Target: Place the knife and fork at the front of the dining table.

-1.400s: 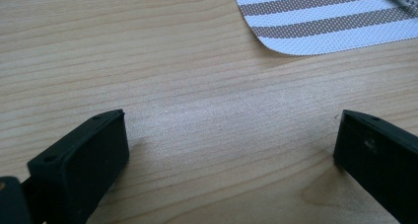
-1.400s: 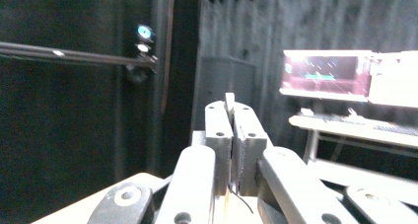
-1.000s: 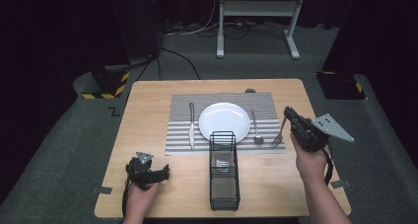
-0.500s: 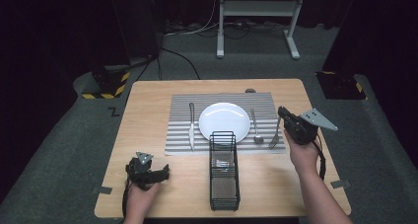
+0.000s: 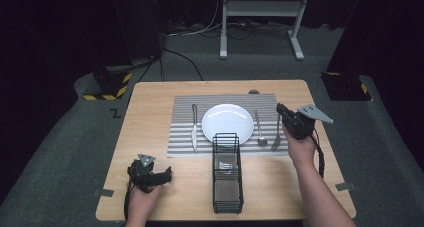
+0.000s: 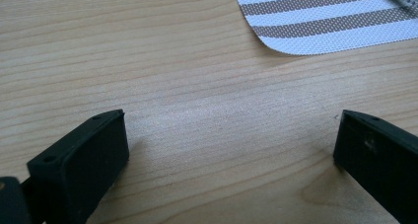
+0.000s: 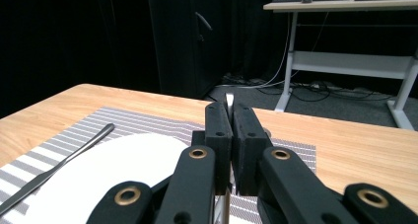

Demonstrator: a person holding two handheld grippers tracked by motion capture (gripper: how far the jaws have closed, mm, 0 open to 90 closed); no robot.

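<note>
**Fork pinched at handle tip**

High view: fork (image 5: 277, 135) lies on the striped mat (image 5: 182, 137), long axis running away from the person, tines near, just right of the spoon (image 5: 259, 129). Right gripper (image 5: 286, 115) sits at the handle's far end. Bare wood to the table's right edge. Left gripper (image 5: 162, 176) rests on the near-left table (image 5: 150, 94).

Left gripper view: jaws spread wide, bare wood between, mat corner ahead.

Right gripper view: jaws pressed together on the fork handle (image 7: 228, 101); plate (image 7: 118, 165) and knife (image 7: 59, 164) left.
</note>
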